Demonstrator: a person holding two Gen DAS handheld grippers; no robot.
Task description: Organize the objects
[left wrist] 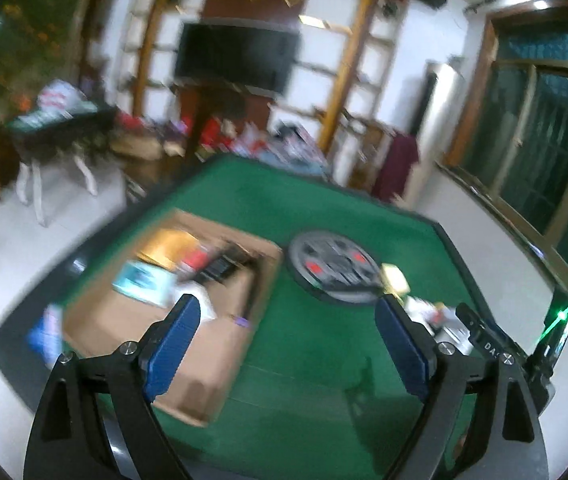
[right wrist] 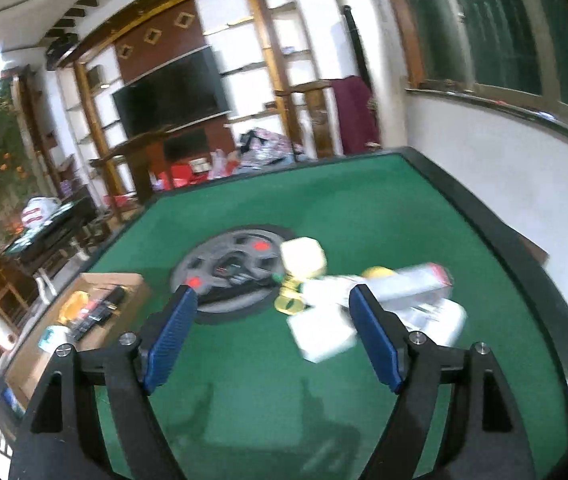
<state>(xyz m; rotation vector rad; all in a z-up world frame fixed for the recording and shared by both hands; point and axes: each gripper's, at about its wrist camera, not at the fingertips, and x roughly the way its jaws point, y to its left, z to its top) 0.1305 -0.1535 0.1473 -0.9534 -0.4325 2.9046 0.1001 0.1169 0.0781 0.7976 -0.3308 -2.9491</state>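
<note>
The cardboard box (left wrist: 156,320), part-filled, sits at the left of the green table (left wrist: 304,360) in the left wrist view; your left gripper (left wrist: 288,332) hangs spread and empty, so keep it clear of the round centre panel (left wrist: 332,268). In the right wrist view, your right gripper (right wrist: 272,328) is also spread and empty, so line it up on the white box (right wrist: 320,332) nearest you, minding the yellow bottle (right wrist: 290,300) and the long carton (right wrist: 412,280) touching the pile.

A cardboard box (left wrist: 188,344) holds blurred items; white boxes (right wrist: 324,336) and a yellow bottle (right wrist: 290,300) lie clustered apart.

hand-held gripper (left wrist: 288,320) | black frame | blue ribbed pads | silver screws
</note>
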